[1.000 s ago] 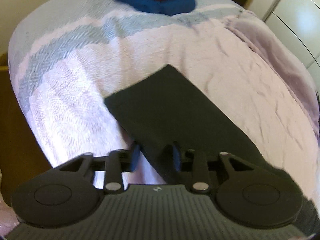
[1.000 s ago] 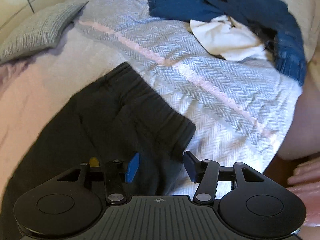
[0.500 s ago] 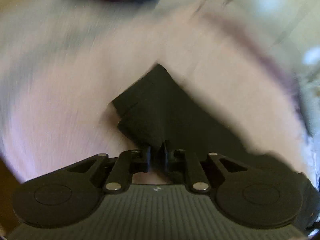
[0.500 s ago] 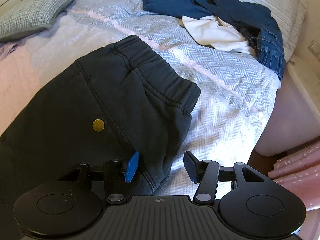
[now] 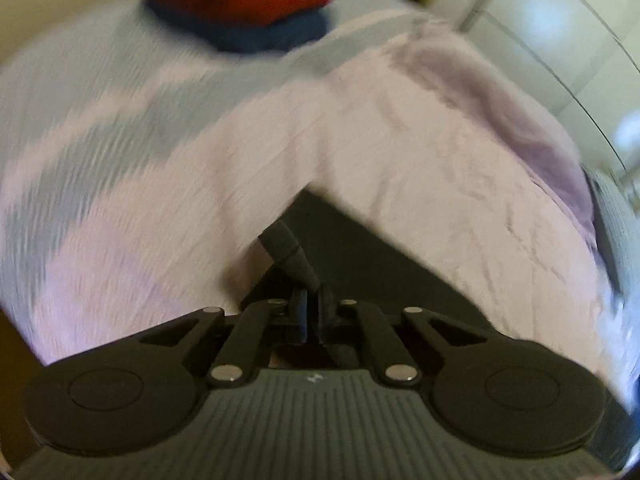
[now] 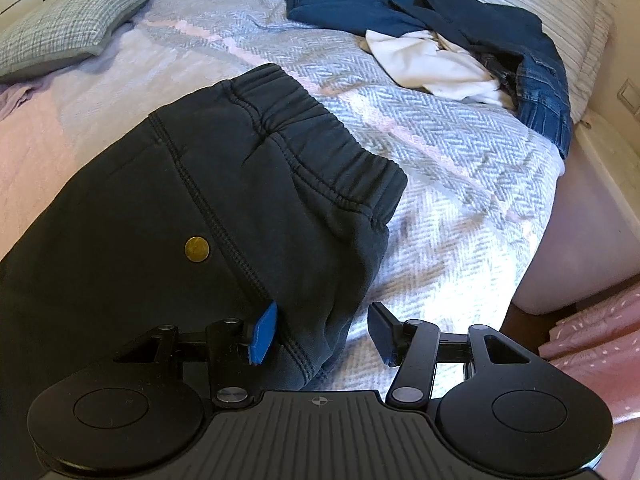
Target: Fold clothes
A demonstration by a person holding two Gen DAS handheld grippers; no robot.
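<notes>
Dark charcoal fleece trousers (image 6: 168, 216), spread on the herringbone bedspread (image 6: 460, 168): hem pinched by the closed left gripper (image 5: 311, 312); waistband straddled by the wide-open right gripper (image 6: 322, 330). Step judged: fold being started; closing on the waistband is needed next.

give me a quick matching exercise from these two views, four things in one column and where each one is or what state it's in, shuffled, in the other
Things:
1. left gripper
2. right gripper
3. white shirt
4. grey pillow

States or places:
A. open, with the waistband end of the dark pants between its fingers
B. lying at the far left of the bed
C. shut on a fold of the dark pants
D. bunched up among blue jeans

Pairs: 1-C, 2-A, 3-D, 4-B
</notes>
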